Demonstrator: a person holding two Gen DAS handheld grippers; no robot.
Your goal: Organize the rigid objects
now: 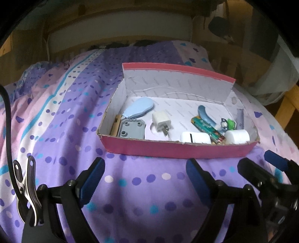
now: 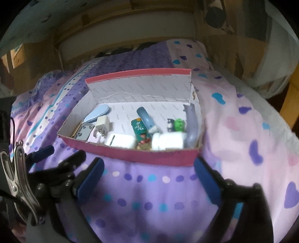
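A pink cardboard box (image 1: 177, 149) lies open on the purple bedspread, also in the right wrist view (image 2: 134, 155). Inside lie a light blue oval piece (image 1: 138, 108), a grey block (image 1: 130, 129), a white plug charger (image 1: 161, 121), a white case (image 1: 195, 137), a green printed tube (image 1: 207, 129), a white cylinder (image 1: 237, 136) and a small green toy (image 1: 230, 124). My left gripper (image 1: 145, 170) is open and empty, just short of the box's near wall. My right gripper (image 2: 149, 170) is open and empty, also just before the near wall. The right gripper's fingers (image 1: 276, 162) show at the left view's right edge.
The purple and pink dotted bedspread (image 1: 56, 119) covers the whole bed. A wooden headboard (image 1: 119, 11) with a white pad stands behind. A wooden post (image 1: 287, 101) stands at the far right. A metal clip (image 1: 28, 187) hangs on my left gripper's side.
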